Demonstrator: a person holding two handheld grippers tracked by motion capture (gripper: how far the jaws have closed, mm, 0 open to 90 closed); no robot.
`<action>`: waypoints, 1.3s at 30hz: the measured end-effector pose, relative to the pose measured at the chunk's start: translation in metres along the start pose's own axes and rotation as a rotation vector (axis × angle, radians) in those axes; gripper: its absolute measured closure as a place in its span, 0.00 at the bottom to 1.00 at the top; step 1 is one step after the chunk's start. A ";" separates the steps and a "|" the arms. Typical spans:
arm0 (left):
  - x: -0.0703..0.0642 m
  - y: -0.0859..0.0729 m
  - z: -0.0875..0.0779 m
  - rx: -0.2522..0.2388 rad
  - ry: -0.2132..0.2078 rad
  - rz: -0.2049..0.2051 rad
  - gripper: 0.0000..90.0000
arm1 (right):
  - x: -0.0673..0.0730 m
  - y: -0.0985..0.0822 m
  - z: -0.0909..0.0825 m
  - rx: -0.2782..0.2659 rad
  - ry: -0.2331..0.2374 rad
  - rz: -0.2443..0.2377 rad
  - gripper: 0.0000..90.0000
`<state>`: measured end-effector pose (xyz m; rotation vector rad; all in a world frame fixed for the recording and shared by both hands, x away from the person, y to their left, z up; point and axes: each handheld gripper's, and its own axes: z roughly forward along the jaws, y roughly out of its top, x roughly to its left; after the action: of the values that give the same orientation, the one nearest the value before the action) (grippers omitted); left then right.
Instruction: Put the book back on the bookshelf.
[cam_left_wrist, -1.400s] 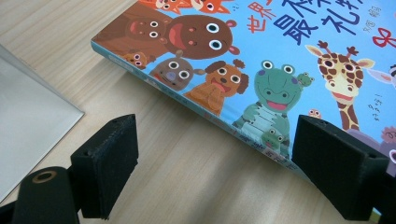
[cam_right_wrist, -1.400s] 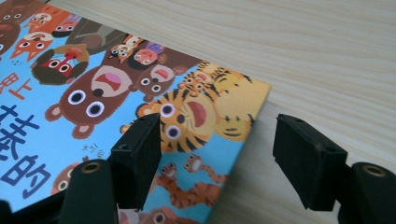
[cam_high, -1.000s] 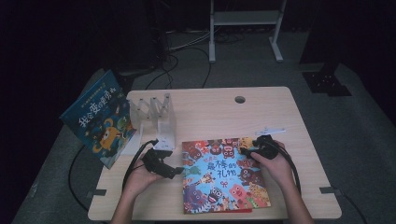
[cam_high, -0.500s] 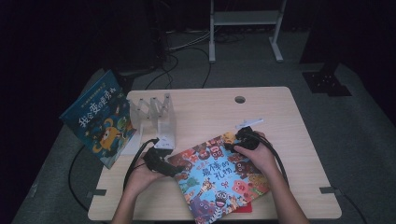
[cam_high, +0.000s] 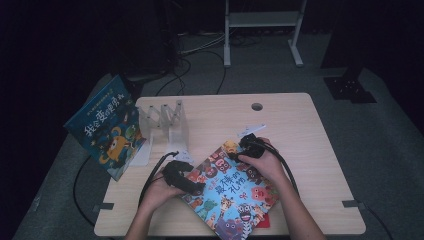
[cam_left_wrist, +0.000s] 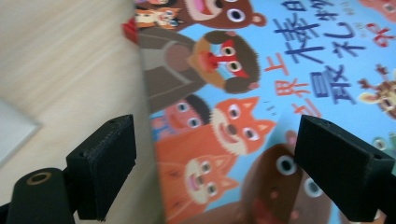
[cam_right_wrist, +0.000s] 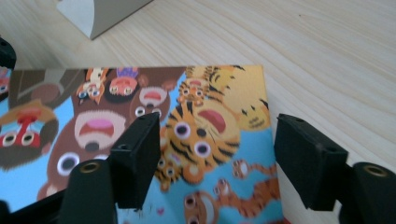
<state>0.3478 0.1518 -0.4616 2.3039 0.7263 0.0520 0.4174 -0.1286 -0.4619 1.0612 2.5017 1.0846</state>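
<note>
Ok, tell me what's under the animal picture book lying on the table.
A red thing pokes out from under the animal picture book at its near edge; it also shows at the book's edge in the left gripper view. The cover hides the rest, so I cannot tell what it is.

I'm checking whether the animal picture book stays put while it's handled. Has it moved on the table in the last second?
Yes. The animal picture book has turned: it lay square to the table edge and now lies skewed, its upper corner nearer the clear rack.

A blue picture book (cam_high: 106, 127) leans beside a clear rack (cam_high: 167, 122) — table's left.
</note>
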 end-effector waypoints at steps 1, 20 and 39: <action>0.000 0.000 0.000 0.005 -0.003 0.004 0.13 | -0.001 -0.003 -0.005 -0.006 0.003 0.004 0.35; -0.003 0.002 0.003 0.016 -0.006 -0.016 0.12 | -0.017 -0.082 -0.102 -0.092 -0.050 0.050 0.34; -0.001 0.002 0.003 0.022 -0.016 -0.033 0.11 | 0.001 -0.156 -0.133 -0.054 -0.032 0.072 0.31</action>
<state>0.3483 0.1484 -0.4625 2.3095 0.7604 0.0105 0.2739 -0.2737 -0.4782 1.1519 2.4124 1.1392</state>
